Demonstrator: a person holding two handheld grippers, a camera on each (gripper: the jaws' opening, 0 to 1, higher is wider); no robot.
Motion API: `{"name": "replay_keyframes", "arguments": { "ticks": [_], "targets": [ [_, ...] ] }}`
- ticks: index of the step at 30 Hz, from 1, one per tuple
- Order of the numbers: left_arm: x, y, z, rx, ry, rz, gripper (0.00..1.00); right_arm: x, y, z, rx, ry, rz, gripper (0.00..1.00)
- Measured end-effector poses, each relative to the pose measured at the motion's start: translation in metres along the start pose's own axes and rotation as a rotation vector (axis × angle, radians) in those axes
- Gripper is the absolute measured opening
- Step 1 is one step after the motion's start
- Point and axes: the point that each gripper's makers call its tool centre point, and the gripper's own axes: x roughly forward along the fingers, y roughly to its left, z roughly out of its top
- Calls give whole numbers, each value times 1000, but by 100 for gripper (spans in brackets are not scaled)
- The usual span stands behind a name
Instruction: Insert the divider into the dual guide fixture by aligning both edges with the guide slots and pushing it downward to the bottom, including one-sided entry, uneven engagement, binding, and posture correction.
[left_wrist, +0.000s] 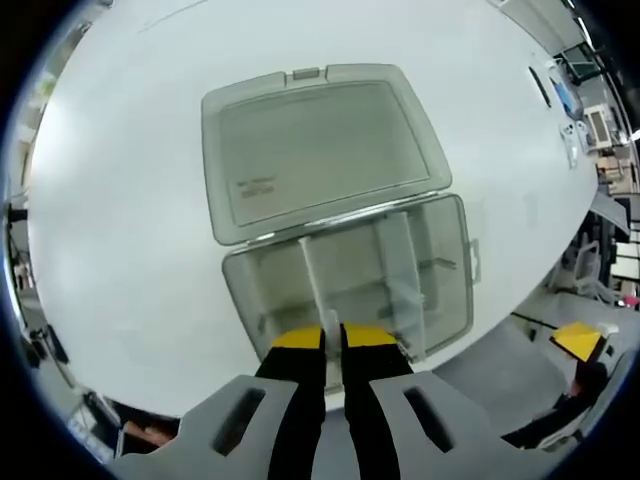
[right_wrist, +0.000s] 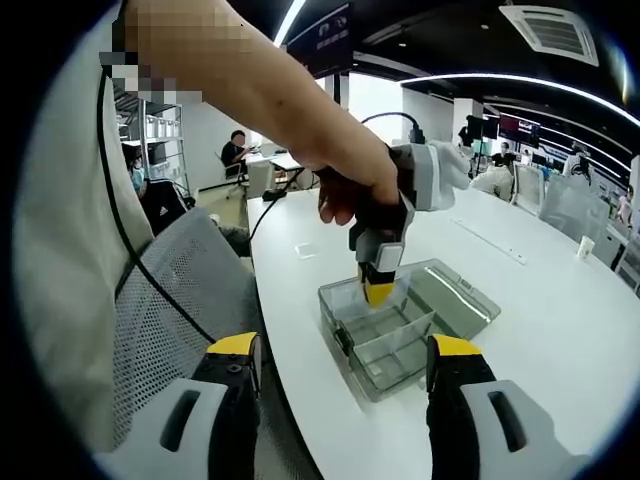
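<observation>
A clear plastic compartment box (left_wrist: 445, 300) lies on the white table (left_wrist: 130, 220) with its lid (left_wrist: 320, 150) folded open behind it. My left gripper (left_wrist: 333, 338) hangs right over the box's near wall, its yellow-tipped jaws nearly closed on the top edge of a thin clear divider (left_wrist: 314, 280). That divider stands upright in the box, running from the hinge side toward me. From the right gripper view, a hand holds the left gripper (right_wrist: 378, 292) pointing down into the box (right_wrist: 400, 345). My right gripper (right_wrist: 345, 350) is back from the table edge, jaws wide open and holding nothing.
Other clear partitions (left_wrist: 395, 255) stand to the right inside the box. A grey mesh chair (right_wrist: 170, 300) is beside the table's near edge (right_wrist: 290, 340). Small devices (left_wrist: 565, 95) lie at the far end of the table. People sit in the background (right_wrist: 237, 150).
</observation>
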Motion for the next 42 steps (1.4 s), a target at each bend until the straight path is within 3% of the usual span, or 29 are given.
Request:
{"name": "replay_keyframes", "arguments": {
  "ticks": [42],
  "targets": [
    [17,2,1,21,-6,31,2,-3,-3,-4,11,16,-7,65]
  ]
}}
